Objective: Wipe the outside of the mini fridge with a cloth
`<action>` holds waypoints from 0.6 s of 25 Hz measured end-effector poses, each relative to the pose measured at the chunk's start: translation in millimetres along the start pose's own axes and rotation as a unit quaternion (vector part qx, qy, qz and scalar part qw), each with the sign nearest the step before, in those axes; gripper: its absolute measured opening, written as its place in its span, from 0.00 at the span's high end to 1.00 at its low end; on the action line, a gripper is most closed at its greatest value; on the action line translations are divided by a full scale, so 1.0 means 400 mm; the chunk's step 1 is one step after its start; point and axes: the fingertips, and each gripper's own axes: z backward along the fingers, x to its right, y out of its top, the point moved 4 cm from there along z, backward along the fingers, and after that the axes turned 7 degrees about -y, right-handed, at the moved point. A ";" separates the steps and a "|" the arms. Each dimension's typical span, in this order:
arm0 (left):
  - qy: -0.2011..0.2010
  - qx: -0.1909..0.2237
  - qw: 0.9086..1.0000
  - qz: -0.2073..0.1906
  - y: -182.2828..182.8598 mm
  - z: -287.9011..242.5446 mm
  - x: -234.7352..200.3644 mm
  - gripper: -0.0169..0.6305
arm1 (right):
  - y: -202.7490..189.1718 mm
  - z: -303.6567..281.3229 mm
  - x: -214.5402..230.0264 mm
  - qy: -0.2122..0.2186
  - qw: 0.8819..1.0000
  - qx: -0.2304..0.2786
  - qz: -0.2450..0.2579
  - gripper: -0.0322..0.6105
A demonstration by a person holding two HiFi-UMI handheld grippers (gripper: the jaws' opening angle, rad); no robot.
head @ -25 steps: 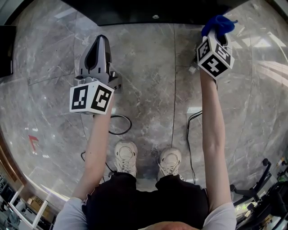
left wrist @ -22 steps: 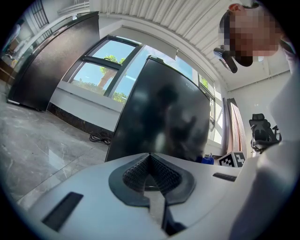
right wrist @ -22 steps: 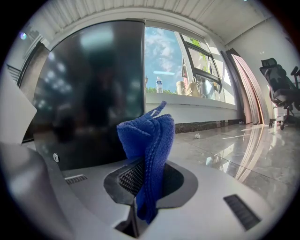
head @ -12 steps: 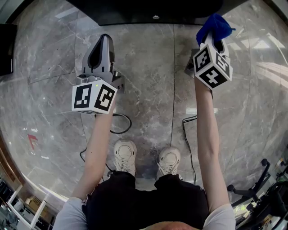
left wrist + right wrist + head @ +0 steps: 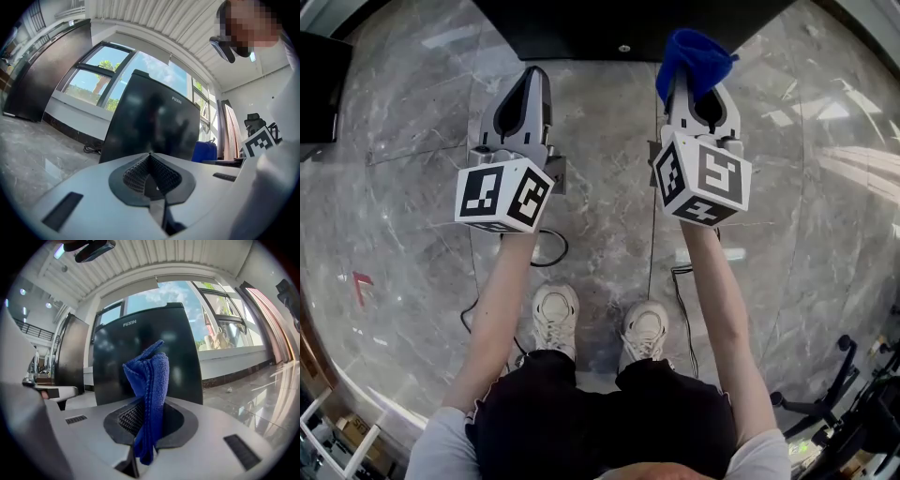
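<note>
As the head view is scanned, the mini fridge point(image 5: 619, 19) is found as a black block at the top edge, just ahead of both grippers. The right gripper point(image 5: 698, 94) is clamped on a blue cloth point(image 5: 694, 54). In the left gripper view, the left gripper point(image 5: 151, 158) is seen pressed together on nothing, and the fridge door is faced. In the right gripper view, the cloth is held folded and upright. It is judged soft, light and floppy, best pinched at a bunched fold. The glossy door seems untouched.
</note>
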 end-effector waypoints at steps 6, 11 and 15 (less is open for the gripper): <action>-0.014 0.030 0.999 0.001 0.068 0.018 0.048 0.97 | 0.074 0.047 -0.012 0.011 0.999 0.024 0.019 0.84; -0.018 0.042 0.999 -0.003 0.100 0.027 0.067 0.97 | 0.119 0.076 -0.025 0.022 0.998 0.042 0.049 0.84; -0.022 0.043 0.999 -0.002 0.097 0.018 0.076 0.97 | 0.118 0.085 -0.041 0.033 0.995 0.048 0.078 0.84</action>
